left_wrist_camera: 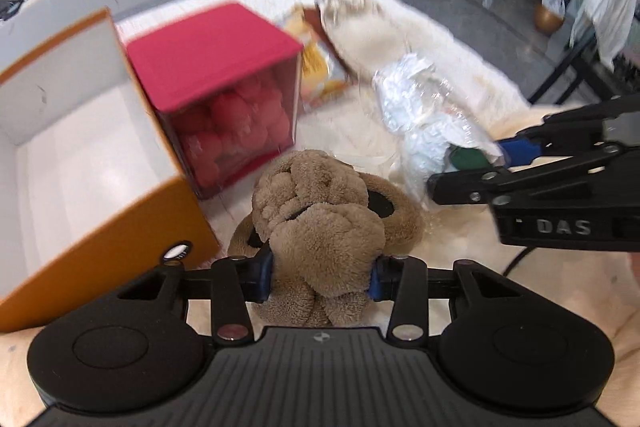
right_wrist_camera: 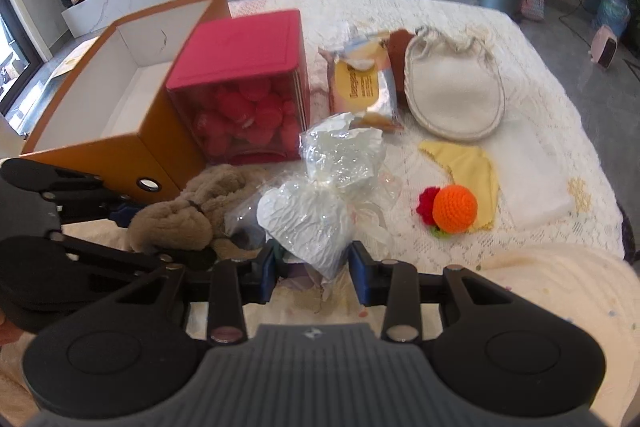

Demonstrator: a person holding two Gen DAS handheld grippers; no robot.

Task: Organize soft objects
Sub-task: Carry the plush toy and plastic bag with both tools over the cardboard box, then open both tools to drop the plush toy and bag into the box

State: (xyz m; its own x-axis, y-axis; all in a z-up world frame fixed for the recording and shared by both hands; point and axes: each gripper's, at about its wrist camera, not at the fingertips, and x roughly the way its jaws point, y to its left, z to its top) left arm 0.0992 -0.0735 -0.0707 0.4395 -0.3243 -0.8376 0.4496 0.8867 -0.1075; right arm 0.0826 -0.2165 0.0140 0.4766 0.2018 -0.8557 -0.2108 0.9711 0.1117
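Note:
My left gripper [left_wrist_camera: 322, 273] is shut on a brown plush toy [left_wrist_camera: 324, 211], beside the open orange box [left_wrist_camera: 100, 223]. It also shows in the right wrist view [right_wrist_camera: 176, 215]. My right gripper [right_wrist_camera: 314, 273] has its blue pads on either side of a crinkly white plastic-wrapped bundle [right_wrist_camera: 320, 195], shut on its lower end. In the left wrist view the right gripper [left_wrist_camera: 476, 163] pinches the same bundle [left_wrist_camera: 420, 111]. The orange box [right_wrist_camera: 100, 151] is white inside.
A red box of pink plush balls [right_wrist_camera: 248, 95] stands next to the orange box. On the white lace cover lie a snack packet [right_wrist_camera: 362, 87], a cream drawstring pouch [right_wrist_camera: 454, 91], a yellow cloth [right_wrist_camera: 468, 159], an orange and red crochet ball [right_wrist_camera: 454, 207] and a white folded cloth [right_wrist_camera: 532, 179].

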